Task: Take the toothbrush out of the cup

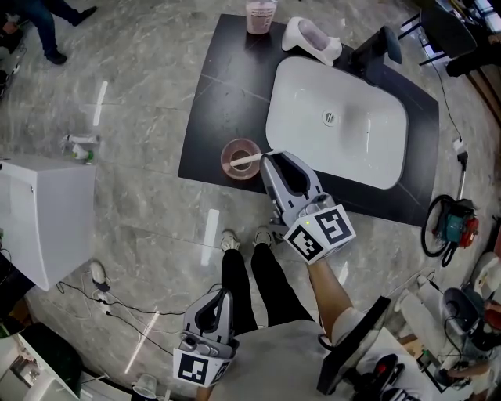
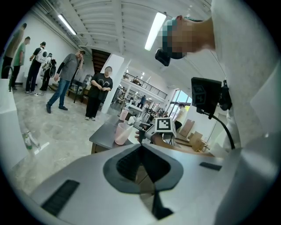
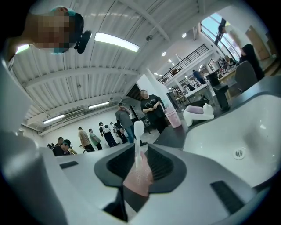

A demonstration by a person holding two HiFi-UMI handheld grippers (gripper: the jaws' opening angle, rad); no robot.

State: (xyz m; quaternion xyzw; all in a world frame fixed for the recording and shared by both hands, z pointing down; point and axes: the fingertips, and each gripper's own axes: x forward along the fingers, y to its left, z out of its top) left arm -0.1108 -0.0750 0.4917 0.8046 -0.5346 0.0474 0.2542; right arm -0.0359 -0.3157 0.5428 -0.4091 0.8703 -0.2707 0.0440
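A translucent pink cup [image 1: 235, 167] stands near the front edge of the black counter [image 1: 211, 117], left of the sink. A white toothbrush [image 1: 249, 160] leans in it, its handle pointing right. My right gripper [image 1: 266, 159] reaches the cup's right rim, and its jaws are closed on the toothbrush. In the right gripper view the toothbrush [image 3: 138, 132] rises between the tips of the right gripper [image 3: 139, 147], with the cup [image 3: 138, 180] below. My left gripper [image 1: 225, 296] hangs low by the person's legs, shut and empty. The left gripper [image 2: 141, 146] looks toward the cup [image 2: 121, 133].
A white sink [image 1: 344, 117] fills the counter's right half, with a black tap [image 1: 376, 48] behind it. A second pink cup [image 1: 261, 16] and a white holder [image 1: 311, 37] stand at the back. A white cabinet [image 1: 43, 215] and cables are on the floor left.
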